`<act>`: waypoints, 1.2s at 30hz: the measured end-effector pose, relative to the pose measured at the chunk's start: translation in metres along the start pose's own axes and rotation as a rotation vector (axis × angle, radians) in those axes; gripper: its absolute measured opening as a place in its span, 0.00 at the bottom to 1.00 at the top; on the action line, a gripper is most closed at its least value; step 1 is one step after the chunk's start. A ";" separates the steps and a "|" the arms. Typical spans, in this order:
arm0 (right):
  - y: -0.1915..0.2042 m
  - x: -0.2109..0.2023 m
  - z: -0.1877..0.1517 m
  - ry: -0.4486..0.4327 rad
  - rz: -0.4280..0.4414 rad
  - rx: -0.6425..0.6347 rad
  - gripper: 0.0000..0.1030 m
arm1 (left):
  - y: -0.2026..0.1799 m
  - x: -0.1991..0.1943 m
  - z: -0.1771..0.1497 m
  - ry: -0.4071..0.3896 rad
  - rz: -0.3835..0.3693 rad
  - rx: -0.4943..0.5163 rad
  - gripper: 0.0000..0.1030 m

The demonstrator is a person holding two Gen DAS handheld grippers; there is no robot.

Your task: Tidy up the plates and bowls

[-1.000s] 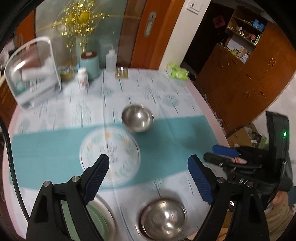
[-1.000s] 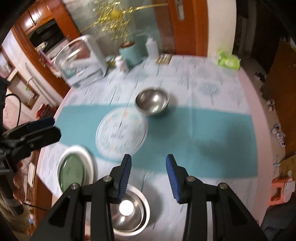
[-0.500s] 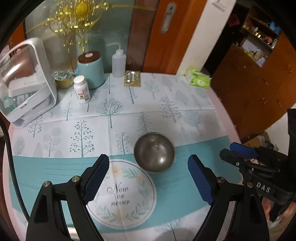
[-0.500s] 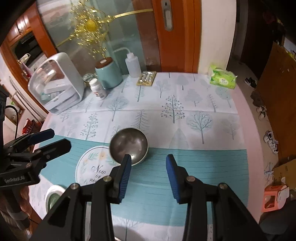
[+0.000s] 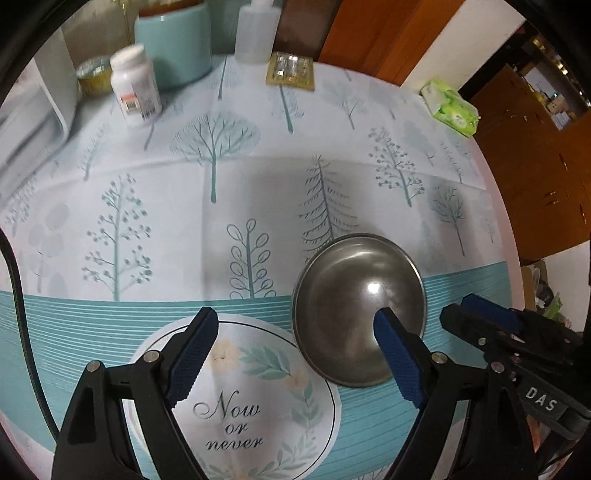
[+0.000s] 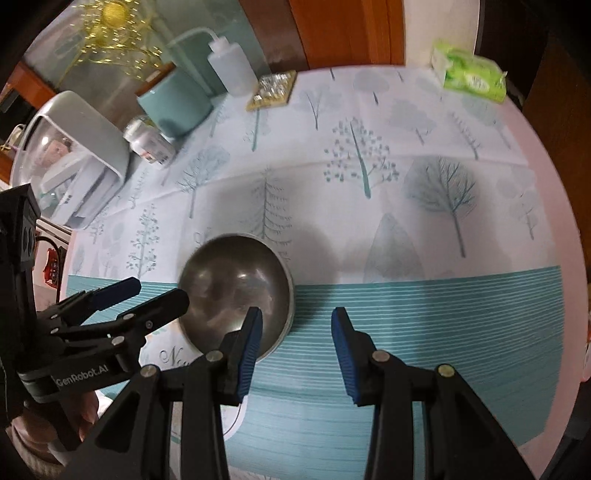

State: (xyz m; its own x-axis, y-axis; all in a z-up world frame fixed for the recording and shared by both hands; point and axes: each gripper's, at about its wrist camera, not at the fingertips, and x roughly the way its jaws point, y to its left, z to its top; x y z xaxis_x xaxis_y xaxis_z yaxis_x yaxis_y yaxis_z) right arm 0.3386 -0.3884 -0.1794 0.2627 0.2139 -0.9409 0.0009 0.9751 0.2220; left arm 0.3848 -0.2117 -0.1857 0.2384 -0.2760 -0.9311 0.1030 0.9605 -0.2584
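A steel bowl (image 5: 354, 302) stands on the tree-print tablecloth, touching the right edge of a white "Now or never" plate (image 5: 266, 398). My left gripper (image 5: 295, 354) is open above the plate, its right finger (image 5: 399, 362) over the bowl's near rim. In the right wrist view the bowl (image 6: 229, 280) lies just ahead of my open right gripper (image 6: 295, 343); its left finger (image 6: 247, 350) covers the bowl's near right rim. The plate (image 6: 173, 360) is mostly hidden there by the left gripper (image 6: 147, 299). The right gripper (image 5: 476, 314) shows at the bowl's right.
At the table's far side stand a white pill bottle (image 5: 135, 85), a teal canister (image 5: 173, 40), a squeeze bottle (image 5: 256, 29), a blister pack (image 5: 291, 70) and a green tissue pack (image 5: 452, 107). A clear-lidded box (image 6: 74, 155) sits far left. The table edge (image 6: 546, 177) curves on the right.
Both grippers have moved forward and down toward the steel bowl and the printed plate. The green plate and the stacked bowls near the front edge have dropped out of view.
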 end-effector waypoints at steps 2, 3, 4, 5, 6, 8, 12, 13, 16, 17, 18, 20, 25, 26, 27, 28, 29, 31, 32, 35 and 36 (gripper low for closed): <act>-0.002 0.009 0.002 0.017 0.009 0.013 0.38 | 0.002 0.008 0.001 0.012 -0.016 -0.011 0.81; -0.003 0.012 0.003 0.021 0.014 0.018 0.38 | 0.002 0.010 0.002 0.015 -0.022 -0.013 0.79; -0.004 0.014 0.003 0.026 0.020 0.025 0.38 | 0.002 0.013 0.002 0.015 -0.030 -0.014 0.75; -0.004 0.016 0.004 0.030 0.025 0.031 0.37 | 0.001 0.016 0.003 0.018 -0.038 -0.013 0.72; -0.005 0.018 0.004 0.034 0.031 0.037 0.34 | 0.000 0.018 0.004 0.024 -0.045 -0.010 0.66; -0.005 0.023 0.005 0.046 0.045 0.045 0.26 | -0.002 0.023 0.004 0.040 -0.061 -0.003 0.57; -0.005 0.033 0.005 0.076 0.071 0.063 0.10 | -0.006 0.033 0.001 0.072 -0.057 0.020 0.25; -0.005 0.034 0.004 0.085 0.073 0.065 0.09 | -0.007 0.034 0.000 0.071 -0.040 0.027 0.18; -0.005 0.034 0.002 0.082 0.067 0.070 0.08 | -0.006 0.034 -0.002 0.071 -0.025 0.031 0.10; -0.005 0.033 0.001 0.084 0.066 0.074 0.07 | -0.005 0.035 -0.002 0.077 -0.033 0.026 0.10; -0.005 0.032 0.000 0.086 0.069 0.078 0.07 | -0.003 0.034 -0.003 0.085 -0.043 0.019 0.10; -0.005 0.028 -0.003 0.088 0.074 0.077 0.07 | -0.001 0.030 -0.007 0.094 -0.053 0.012 0.10; -0.001 0.009 -0.016 0.093 0.080 0.071 0.07 | -0.007 0.006 -0.018 0.083 -0.058 0.036 0.10; 0.001 0.002 -0.020 0.094 0.079 0.067 0.07 | -0.009 -0.002 -0.021 0.077 -0.060 0.044 0.10; 0.002 -0.005 -0.025 0.093 0.079 0.063 0.07 | -0.011 -0.012 -0.024 0.070 -0.064 0.050 0.10; 0.003 -0.012 -0.028 0.091 0.081 0.059 0.07 | -0.014 -0.021 -0.028 0.065 -0.069 0.055 0.10; 0.004 -0.019 -0.033 0.088 0.082 0.056 0.07 | -0.016 -0.030 -0.032 0.060 -0.072 0.060 0.10; 0.004 -0.038 -0.045 0.079 0.091 0.051 0.07 | -0.022 -0.050 -0.042 0.049 -0.079 0.074 0.10; 0.005 -0.048 -0.051 0.073 0.096 0.047 0.07 | -0.027 -0.062 -0.050 0.040 -0.077 0.087 0.10; 0.008 -0.078 -0.073 0.049 0.110 0.031 0.07 | -0.036 -0.088 -0.073 0.022 -0.068 0.119 0.10; 0.010 -0.087 -0.081 0.043 0.116 0.023 0.07 | -0.040 -0.095 -0.082 0.020 -0.064 0.123 0.10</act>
State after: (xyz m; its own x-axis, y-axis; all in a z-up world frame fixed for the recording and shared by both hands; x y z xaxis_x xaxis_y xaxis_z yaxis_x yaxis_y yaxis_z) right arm 0.2378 -0.3929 -0.1158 0.2211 0.3278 -0.9185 -0.0051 0.9422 0.3350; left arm 0.2792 -0.2210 -0.1081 0.2084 -0.3348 -0.9189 0.2351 0.9292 -0.2852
